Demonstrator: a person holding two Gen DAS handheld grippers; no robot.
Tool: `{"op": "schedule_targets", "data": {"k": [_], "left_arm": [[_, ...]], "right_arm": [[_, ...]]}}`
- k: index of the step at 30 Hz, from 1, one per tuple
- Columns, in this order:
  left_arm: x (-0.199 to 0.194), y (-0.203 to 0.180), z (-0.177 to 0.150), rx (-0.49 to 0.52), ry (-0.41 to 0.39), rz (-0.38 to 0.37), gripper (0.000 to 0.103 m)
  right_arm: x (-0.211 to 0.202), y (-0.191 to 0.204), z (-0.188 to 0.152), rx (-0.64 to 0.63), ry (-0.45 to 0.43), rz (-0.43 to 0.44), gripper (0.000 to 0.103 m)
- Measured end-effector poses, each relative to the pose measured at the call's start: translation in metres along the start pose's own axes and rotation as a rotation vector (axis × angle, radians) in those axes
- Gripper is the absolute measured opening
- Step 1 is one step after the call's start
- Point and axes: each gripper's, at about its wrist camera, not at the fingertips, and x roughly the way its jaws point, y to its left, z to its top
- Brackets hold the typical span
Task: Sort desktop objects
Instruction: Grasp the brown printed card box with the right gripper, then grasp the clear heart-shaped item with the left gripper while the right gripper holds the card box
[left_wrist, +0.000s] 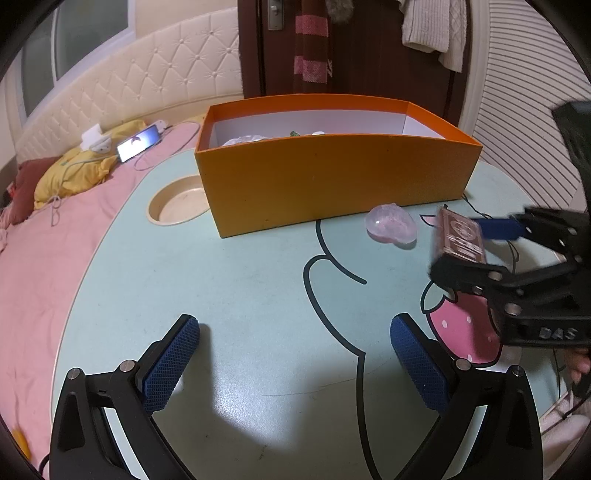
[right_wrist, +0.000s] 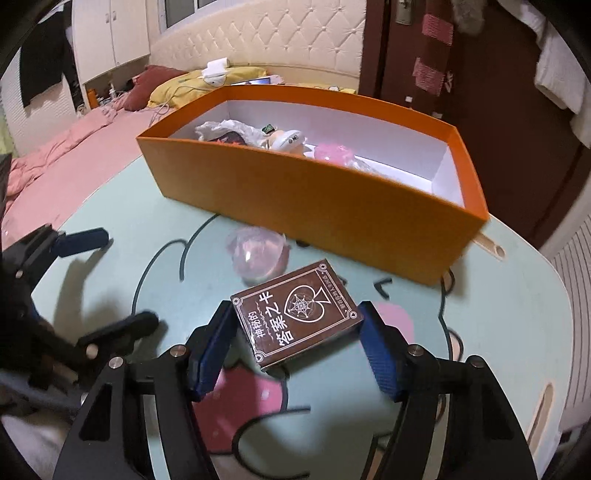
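A brown card box (right_wrist: 295, 314) is clamped between the blue pads of the right gripper (right_wrist: 295, 347), one pad against each long side, and is held tilted above the pale green table (right_wrist: 491, 332). Just beyond it a clear pink shell (right_wrist: 256, 254) is seen lying on the table, close to the front wall of an orange box (right_wrist: 314, 199). The left gripper (left_wrist: 295, 365) is held wide apart over bare tabletop, with nothing between its pads.
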Motion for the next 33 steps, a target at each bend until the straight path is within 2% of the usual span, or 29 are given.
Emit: {"op": "schedule_targets", "data": {"k": [4,9,12,15,21,26,27,29,31,33], "left_arm": [[0.000,0.002,-0.002,0.002,-0.001,-0.002,0.102],[0.000,0.001,-0.001,0.002,0.002,0.000,0.102],[0.000,-0.001,0.001,0.007,0.019,-0.009,0.102],[-0.006,-0.004,0.005,0.010,-0.004,-0.044,0.102],[-0.010,-0.020,0.025,0.082,-0.020,-0.091,0.102],[0.005,-0.032,0.046,0.117,-0.015,-0.103,0.101],[0.008,-0.031,0.050,0.113,-0.010,-0.105,0.100],[0.017,-0.029,0.056,0.106,0.009,-0.108,0.082],[0.024,-0.029,0.060,0.107,0.028,-0.104,0.077],[0.029,-0.029,0.061,0.108,0.033,-0.096,0.076]], "right_arm": [[-0.015,-0.009,-0.014,0.129,-0.023,-0.013,0.067],[-0.028,-0.018,-0.032,0.244,-0.043,-0.168,0.067],[-0.025,-0.021,-0.036,0.265,-0.036,-0.181,0.067],[-0.021,-0.020,-0.036,0.256,-0.031,-0.204,0.068],[-0.021,-0.026,-0.035,0.262,-0.039,-0.195,0.068],[-0.028,-0.027,-0.041,0.276,-0.048,-0.176,0.068],[-0.030,-0.027,-0.043,0.281,-0.050,-0.172,0.068],[-0.032,-0.027,-0.044,0.285,-0.053,-0.167,0.068],[-0.033,-0.026,-0.045,0.286,-0.054,-0.165,0.068],[-0.035,-0.025,-0.046,0.287,-0.056,-0.163,0.068]]}}
